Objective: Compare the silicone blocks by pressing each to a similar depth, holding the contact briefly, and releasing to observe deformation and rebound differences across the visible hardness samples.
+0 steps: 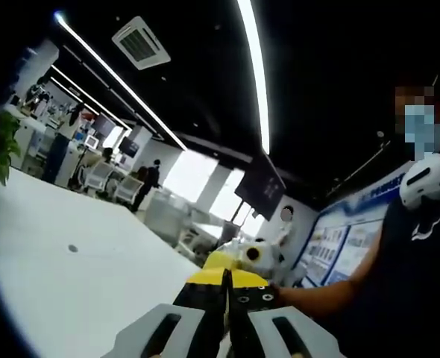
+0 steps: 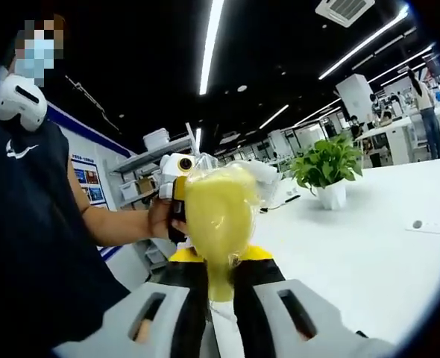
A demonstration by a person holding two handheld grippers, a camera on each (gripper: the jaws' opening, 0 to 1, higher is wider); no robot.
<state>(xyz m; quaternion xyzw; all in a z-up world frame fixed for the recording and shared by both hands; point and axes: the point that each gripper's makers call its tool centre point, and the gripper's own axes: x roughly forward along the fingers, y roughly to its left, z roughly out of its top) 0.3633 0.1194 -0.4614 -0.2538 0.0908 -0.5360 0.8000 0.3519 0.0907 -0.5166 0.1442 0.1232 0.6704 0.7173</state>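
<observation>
Currently: a yellow sample is squeezed between the right jaws

Nearest in the right gripper view, the right gripper [image 2: 220, 287] is seen nearly closed on a soft yellow silicone block [image 2: 220, 224] that appears wrapped in clear film — the lower part is pinched narrow between the jaws while the rest bulges above them. The press is judged to be in its holding phase. For a fair comparison, the closure should be kept steady, the same depth should be matched on each later sample, and the release should be made cleanly so that rebound can be watched.

In the left gripper view, the left gripper [image 1: 227, 298] is seen with its jaws drawn together, almost touching; whether anything thin is caught between them cannot be told.

Just beyond the block, the other gripper is held in the person's hand [image 2: 160, 218]. It is best kept clear of the sample — any side contact would distort the reading.

Farther off, a white table [image 2: 369, 253] carries a potted plant [image 2: 328, 171], and ceiling light strips [image 2: 212, 37] run overhead.
</observation>
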